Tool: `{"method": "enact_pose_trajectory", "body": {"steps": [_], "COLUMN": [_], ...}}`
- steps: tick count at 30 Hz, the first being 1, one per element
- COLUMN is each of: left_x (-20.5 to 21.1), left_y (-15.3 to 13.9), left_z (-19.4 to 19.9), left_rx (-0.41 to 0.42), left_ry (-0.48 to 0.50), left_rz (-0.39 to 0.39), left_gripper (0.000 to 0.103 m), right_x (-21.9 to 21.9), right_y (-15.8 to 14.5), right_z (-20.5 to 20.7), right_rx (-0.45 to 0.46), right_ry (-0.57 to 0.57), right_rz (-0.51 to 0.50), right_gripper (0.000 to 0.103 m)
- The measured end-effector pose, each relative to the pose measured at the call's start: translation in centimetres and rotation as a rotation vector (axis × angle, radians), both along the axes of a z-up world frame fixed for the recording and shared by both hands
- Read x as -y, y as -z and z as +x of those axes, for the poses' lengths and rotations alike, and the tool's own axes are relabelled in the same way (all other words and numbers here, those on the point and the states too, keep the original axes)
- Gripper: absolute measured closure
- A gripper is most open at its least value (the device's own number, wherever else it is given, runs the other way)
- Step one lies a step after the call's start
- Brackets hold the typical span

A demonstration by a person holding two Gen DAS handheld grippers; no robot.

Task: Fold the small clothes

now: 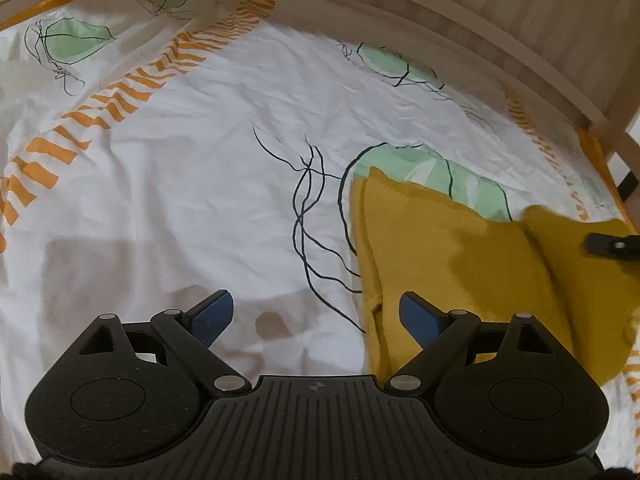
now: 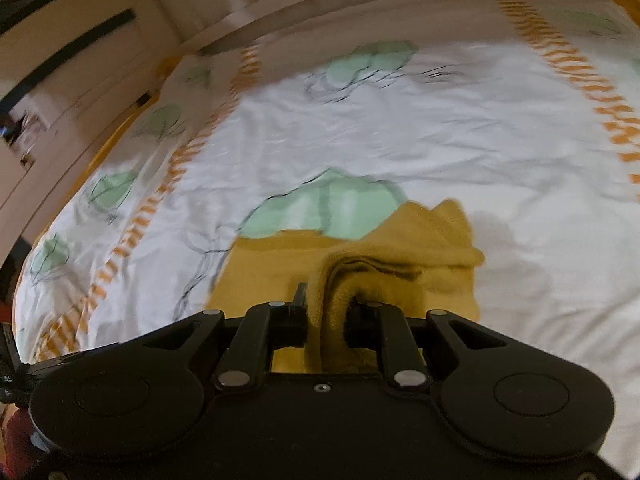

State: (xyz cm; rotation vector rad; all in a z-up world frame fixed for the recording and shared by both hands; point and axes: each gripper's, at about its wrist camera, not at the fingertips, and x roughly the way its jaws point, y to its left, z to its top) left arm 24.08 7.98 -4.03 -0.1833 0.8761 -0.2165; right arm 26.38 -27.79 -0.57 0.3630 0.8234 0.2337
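Patterned bedsheet [image 1: 200, 200] carries mustard garment [image 1: 440, 248]; right gripper [image 2: 326, 316] pinches its bunched edge, left gripper [image 1: 316, 316] gapes empty. Best: carry edge across evenly, align corners.

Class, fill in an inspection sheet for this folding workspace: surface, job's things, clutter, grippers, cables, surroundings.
Surface: bed sheet, white with green shapes and orange stripes, wrinkled.
Job's things: yellow garment, partly folded, one part lifted.
Clutter: nothing seen.
Grippers: left gripper open, empty, beside the garment's edge; right gripper shut on a bunch of the garment.
Cables: nothing seen.
Surroundings: wooden bed frame along the far edge; pale furniture, blurred.
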Motion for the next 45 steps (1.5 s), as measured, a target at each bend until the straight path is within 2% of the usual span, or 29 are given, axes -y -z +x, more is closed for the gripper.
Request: {"method": "enact_pose_trajectory", "body": {"steps": [7,10,12,13,17,22,25,27,29,33,35,38,40,44,45], "left_x": [-0.9,-1.2,-1.3,-1.3,-1.1,-0.8,-0.5,-0.3,0.0,1.3,2.2,3.2,3.8,4.8,5.1], "left_y": [0.0,0.3,0.4,0.5,0.6,0.1,-0.4,-0.7,-1.1,-1.6,-1.7,-1.3,-0.9,-0.2,-0.2], "left_z": [0.1,0.2,0.3,0.3,0.3,0.2,0.3,0.4,0.7,1.7,2.4,3.4,4.0,5.0,5.2], "left_rx": [-0.002,-0.014,-0.023,-0.027,-0.035,-0.028,-0.023,-0.027,-0.030,-0.052,-0.073,-0.114,-0.143,-0.180,-0.188], "left_ry": [-0.006,-0.010,-0.010,-0.007,0.009,0.025,0.031,0.034,0.044,0.095,0.128,0.158,0.172,0.180,0.186], "left_rz": [-0.036,-0.056,-0.076,-0.087,-0.109,-0.119,-0.118,-0.119,-0.125,-0.128,-0.131,-0.147,-0.158,-0.169,-0.175], "left_gripper": [0.013,0.013,0.013,0.013,0.013,0.013,0.013,0.013,0.013,0.013,0.013,0.013,0.013,0.013,0.013], "right_x": [-6.1,-7.6,-7.9,-7.8,-6.9,-5.2,-4.9,-5.2,-6.3,-8.8,-10.7,-13.1,-13.9,-14.7,-14.9], "right_y": [2.6,3.7,4.2,4.2,3.0,0.9,0.3,0.3,0.6,1.6,2.2,3.2,3.7,4.4,4.7], "right_z": [1.8,1.7,1.4,1.2,-0.1,-2.6,-3.8,-5.0,-6.4,-9.3,-10.5,-11.8,-11.8,-11.0,-10.7], "right_rx": [-0.049,-0.057,-0.046,-0.037,0.043,0.145,0.176,0.196,0.227,0.295,0.331,0.394,0.390,0.388,0.383], "right_ry": [-0.068,-0.099,-0.112,-0.117,-0.124,-0.109,-0.118,-0.137,-0.167,-0.247,-0.262,-0.300,-0.338,-0.368,-0.376], "right_rz": [-0.060,-0.091,-0.064,-0.038,0.050,0.074,0.018,-0.048,-0.137,-0.289,-0.405,-0.554,-0.568,-0.585,-0.597], "right_gripper": [0.078,0.071,0.063,0.058,0.056,0.045,0.043,0.036,0.025,0.023,0.015,0.015,0.018,0.035,0.037]}}
